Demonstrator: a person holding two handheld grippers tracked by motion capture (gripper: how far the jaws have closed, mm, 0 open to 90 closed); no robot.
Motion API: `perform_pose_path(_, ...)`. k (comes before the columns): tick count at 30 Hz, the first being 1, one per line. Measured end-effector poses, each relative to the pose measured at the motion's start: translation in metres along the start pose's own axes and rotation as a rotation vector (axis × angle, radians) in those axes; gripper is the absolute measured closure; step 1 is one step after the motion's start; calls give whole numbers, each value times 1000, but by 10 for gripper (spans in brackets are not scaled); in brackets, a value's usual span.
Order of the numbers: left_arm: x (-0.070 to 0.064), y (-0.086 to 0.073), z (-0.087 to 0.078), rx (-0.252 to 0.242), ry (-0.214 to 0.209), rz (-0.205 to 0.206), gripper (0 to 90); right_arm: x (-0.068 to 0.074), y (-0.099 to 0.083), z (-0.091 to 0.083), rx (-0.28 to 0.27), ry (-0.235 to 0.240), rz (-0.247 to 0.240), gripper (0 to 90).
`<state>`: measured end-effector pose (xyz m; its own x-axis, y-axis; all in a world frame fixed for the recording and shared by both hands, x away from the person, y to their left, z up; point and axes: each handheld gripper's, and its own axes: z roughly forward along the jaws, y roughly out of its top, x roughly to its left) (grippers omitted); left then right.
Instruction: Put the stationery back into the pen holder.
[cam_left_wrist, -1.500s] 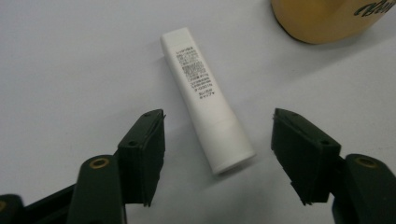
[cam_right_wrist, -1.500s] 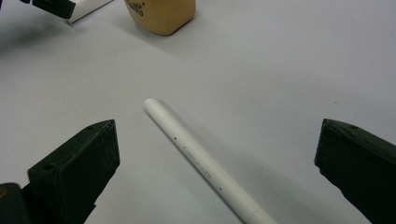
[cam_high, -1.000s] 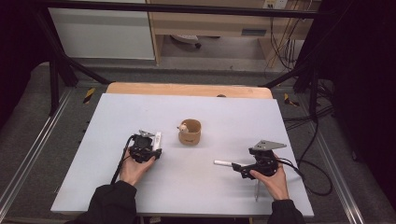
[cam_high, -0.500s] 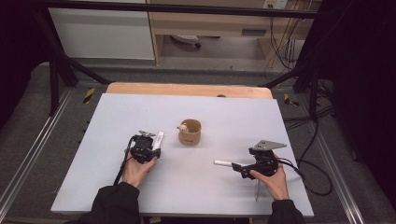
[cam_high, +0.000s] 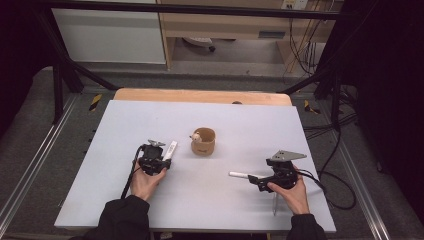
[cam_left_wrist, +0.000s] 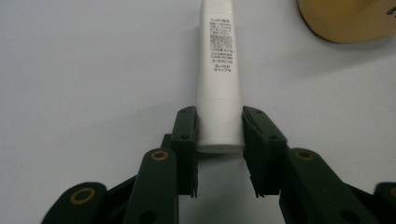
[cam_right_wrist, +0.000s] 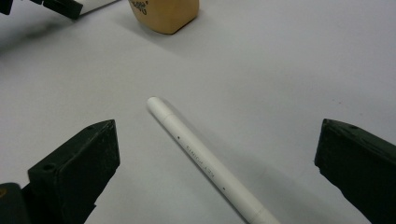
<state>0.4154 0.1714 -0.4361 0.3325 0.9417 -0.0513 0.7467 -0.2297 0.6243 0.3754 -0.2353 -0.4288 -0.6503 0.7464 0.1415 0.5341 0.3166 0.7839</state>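
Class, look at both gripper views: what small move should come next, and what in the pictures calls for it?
Probably lift the left gripper slightly. Its jaws already press both sides of the white tube's near end, and the tube lies flat on the table beside the tan cup. The right gripper stands wide open around the white pen, not yet gripping it.

In the left gripper view, the top edge is cutting off the far end of the white tube (cam_left_wrist: 218, 79), and the upper right corner is cropping the tan cup (cam_left_wrist: 348, 18), while the tube's small print is staying too fine to read. In the right gripper view, the white pen (cam_right_wrist: 205, 163) is running out past the bottom edge, and the top edge is cutting the cup (cam_right_wrist: 164, 14); its dark lettering is showing too blurred to make out.
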Motion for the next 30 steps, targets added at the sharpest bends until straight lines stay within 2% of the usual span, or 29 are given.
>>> perform_pose_path(5, 7, 0, -6, -8, -34, -3, 664, 1, 0, 1, 2, 5, -2, 6)
perform_pose_path(12, 19, -3, -19, -10, -94, 24, 664, 4, 1, 2, 11, 8, -16, 6)
perform_pose_path(17, 24, -7, -28, -16, -154, 66, 664, 7, 1, 4, 13, 13, -29, 6)
perform_pose_path(20, 25, -10, -32, -13, -179, 110, 664, 7, 1, 5, 14, 17, -32, 6)
perform_pose_path(23, 26, -12, -34, -14, -213, 129, 664, 9, 1, 5, 19, 21, -26, 6)
perform_pose_path(30, 25, -16, -40, 1, -284, 185, 664, 17, 5, 9, 38, 11, -74, 6)
